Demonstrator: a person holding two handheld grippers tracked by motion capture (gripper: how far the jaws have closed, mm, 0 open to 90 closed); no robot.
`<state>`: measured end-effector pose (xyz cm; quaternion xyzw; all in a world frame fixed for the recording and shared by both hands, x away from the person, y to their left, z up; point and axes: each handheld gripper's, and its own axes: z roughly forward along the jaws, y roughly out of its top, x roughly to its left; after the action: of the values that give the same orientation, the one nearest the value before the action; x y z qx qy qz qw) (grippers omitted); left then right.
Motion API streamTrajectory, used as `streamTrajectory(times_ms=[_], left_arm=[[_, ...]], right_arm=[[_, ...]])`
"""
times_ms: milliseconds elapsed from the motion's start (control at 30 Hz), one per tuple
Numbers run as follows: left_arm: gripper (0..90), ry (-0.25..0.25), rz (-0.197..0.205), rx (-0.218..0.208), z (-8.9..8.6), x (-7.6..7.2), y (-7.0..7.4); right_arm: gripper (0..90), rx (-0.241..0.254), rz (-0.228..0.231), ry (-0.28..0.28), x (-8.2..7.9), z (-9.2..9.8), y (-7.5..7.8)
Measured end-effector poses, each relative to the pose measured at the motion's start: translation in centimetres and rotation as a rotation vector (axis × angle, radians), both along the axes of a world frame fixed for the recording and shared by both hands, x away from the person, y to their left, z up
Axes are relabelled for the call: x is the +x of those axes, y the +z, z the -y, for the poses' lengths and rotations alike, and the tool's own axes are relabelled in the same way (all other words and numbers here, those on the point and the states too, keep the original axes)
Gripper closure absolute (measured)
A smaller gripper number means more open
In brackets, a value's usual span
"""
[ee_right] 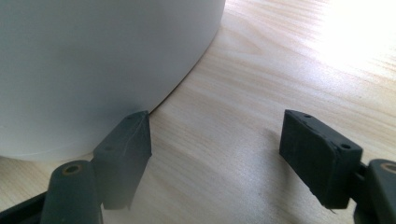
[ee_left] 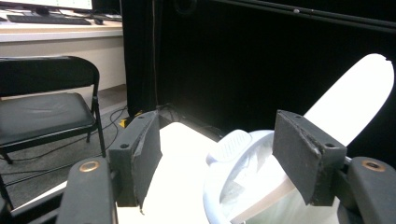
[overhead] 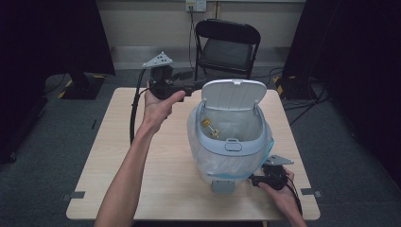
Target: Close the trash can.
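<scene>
A white pedal bin point(overhead: 230, 142) with a clear liner bag stands on the wooden table point(overhead: 142, 161), its lid point(overhead: 234, 94) raised. Small yellowish objects point(overhead: 210, 128) lie inside. My left gripper point(overhead: 197, 86) is held in the air at the lid's far left, pointing toward it. In the left gripper view its jaws stand open point(ee_left: 219, 158) with nothing between them, the bin rim point(ee_left: 219, 186) and lid point(ee_left: 355, 93) beyond. My right gripper point(overhead: 255, 181) sits low at the bin's near right base. It is open point(ee_right: 217, 154), one jaw close against the bin wall point(ee_right: 93, 60), with bare table point(ee_right: 243, 93) between the jaws.
A black folding chair point(overhead: 227, 47) stands behind the table's far edge and also appears in the left gripper view point(ee_left: 42, 107). Dark curtains hang at both sides, and cables lie on the floor. The left half of the table is bare wood.
</scene>
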<state>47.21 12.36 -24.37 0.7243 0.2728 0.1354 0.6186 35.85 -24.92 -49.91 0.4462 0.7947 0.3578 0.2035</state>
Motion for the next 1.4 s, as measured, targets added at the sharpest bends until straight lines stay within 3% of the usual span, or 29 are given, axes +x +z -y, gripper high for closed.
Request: streamTrajectory(times_ms=[100,200,333,833,1167,1400], left_arm=[[31.6,-0.015,-0.012,-0.003,-0.1,-0.3,-0.1],[30.6,-0.055,-0.01,0.028,0.1,-0.9,-0.6],[30.1,-0.069,0.006,0.057,1.0,-1.7,-1.2],[27.3,-0.111,0.018,0.055,2.3,-4.1,-1.6],[24.3,-0.139,0.054,0.08,3.4,-5.4,-2.2],[22.1,-0.158,0.048,0.096,4.4,-5.7,-3.0]], right_arm=[[24.1,0.0,0.0,0.0,0.0,0.0,0.0],[24.1,0.0,0.0,0.0,0.0,0.0,0.0],[24.1,0.0,0.0,0.0,0.0,0.0,0.0],[24.0,0.0,0.0,0.0,0.0,0.0,0.0],[24.0,-0.001,0.0,-0.002,0.0,0.0,0.0],[24.0,0.001,-0.001,-0.002,0.0,0.0,0.0]])
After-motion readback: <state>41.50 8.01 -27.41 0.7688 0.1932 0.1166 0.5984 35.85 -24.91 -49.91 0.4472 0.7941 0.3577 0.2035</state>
